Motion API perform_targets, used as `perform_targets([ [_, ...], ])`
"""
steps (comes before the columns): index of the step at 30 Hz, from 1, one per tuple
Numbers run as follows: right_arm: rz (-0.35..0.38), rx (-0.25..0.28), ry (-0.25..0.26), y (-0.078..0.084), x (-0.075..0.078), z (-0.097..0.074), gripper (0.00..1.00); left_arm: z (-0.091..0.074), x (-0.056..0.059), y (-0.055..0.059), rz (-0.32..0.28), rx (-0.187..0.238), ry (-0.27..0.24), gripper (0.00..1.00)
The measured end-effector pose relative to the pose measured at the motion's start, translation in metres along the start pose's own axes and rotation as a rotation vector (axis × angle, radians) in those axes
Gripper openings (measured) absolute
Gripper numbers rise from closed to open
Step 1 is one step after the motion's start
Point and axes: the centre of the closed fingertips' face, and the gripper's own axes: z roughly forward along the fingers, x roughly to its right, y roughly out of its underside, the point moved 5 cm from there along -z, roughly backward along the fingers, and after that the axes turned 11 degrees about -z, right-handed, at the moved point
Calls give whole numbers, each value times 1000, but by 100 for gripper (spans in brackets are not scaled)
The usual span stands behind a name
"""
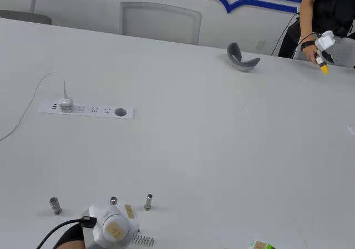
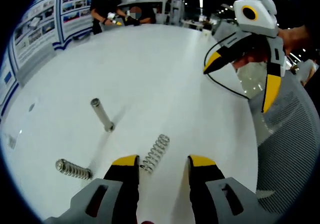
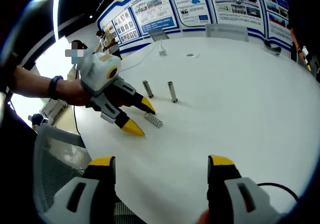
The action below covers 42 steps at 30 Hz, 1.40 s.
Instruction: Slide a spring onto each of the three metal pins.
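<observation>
The left claw stands open over the white table, a loose silver coil spring lying flat at its tips. Nearby stands a bare metal pin (a second pin wears a spring). The right claw gapes wide.

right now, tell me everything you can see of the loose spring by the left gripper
The spring is a small, straight coil of bare silvery wire. It lies on its side on the white table, threaded on nothing. It sits just ahead of the left gripper, whose jaws stand open, with its near end close beside one yellow tip. Whether they touch cannot be told.
</observation>
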Motion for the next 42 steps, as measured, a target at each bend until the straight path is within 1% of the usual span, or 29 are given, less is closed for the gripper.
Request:
perform_targets([
  [1,-2,-1,-1,0,0,0,76,0,0,2,6,-3,-5,39],
  [2,-4,-1,-4,-1,-1,1,76,-1,-3,2,26,6,-24,36],
  [3,-5,0,-5,-1,-1,1,76,-2,-6,3,33,0,-39,32],
  [4,-6,1,-7,-2,-2,2,76,-2,-6,4,25,-4,-45,29],
  [6,-8,2,-9,-3,-3,2,76,-2,-8,4,9,12,-46,25],
  [7,-9,2,-11,-4,-3,3,76,-2,-9,4,3,13,-53,23],
  [8,-14,1,-13,-4,-4,3,76,-2,-10,3,16,11,-69,20],
  [9,-16,0,-15,-4,-5,3,76,-1,-8,3,32,11,-63,16],
  [11,-17,1,-17,-5,-5,4,76,-1,-2,3,40,14,-49,14],
  [12,-20,0,-18,-5,-5,4,76,1,1,4,67,18,-47,12],
  [13,-21,-1,-18,-5,-5,4,76,2,4,5,80,16,-46,12],
  [16,-26,1,-22,-7,-6,4,76,2,9,6,81,17,-47,11],
  [17,-29,0,-23,-8,-5,5,76,1,9,6,71,19,-55,11],
  [18,-32,-1,-25,-8,-5,5,76,0,9,7,43,24,-62,10],
  [19,-35,-1,-28,-9,-6,6,76,-1,9,10,11,21,-71,10],
  [21,-39,-2,-31,-10,-6,6,76,-4,8,12,-3,26,-82,10],
  [22,-40,-2,-35,-10,-7,7,76,-6,9,15,-26,25,-86,10],
  [23,-41,-1,-37,-11,-8,8,76,-8,9,16,-33,30,-86,10],
  [29,-44,-3,-62,-13,-14,14,76,-23,8,24,-118,65,-94,10],
  [30,-40,-3,-64,-15,-15,14,76,-27,7,25,-127,75,-99,10],
  [32,-33,13,-69,-21,-17,16,75,-33,6,27,-145,86,-104,10],
  [36,-22,34,-80,-30,-20,20,74,-44,5,32,-172,101,-116,10],
  [39,-11,50,-94,-37,-22,26,73,-54,6,36,-180,110,-126,10],
  [42,-14,50,-110,-41,-25,31,72,-62,5,39,-185,117,-136,10],
])
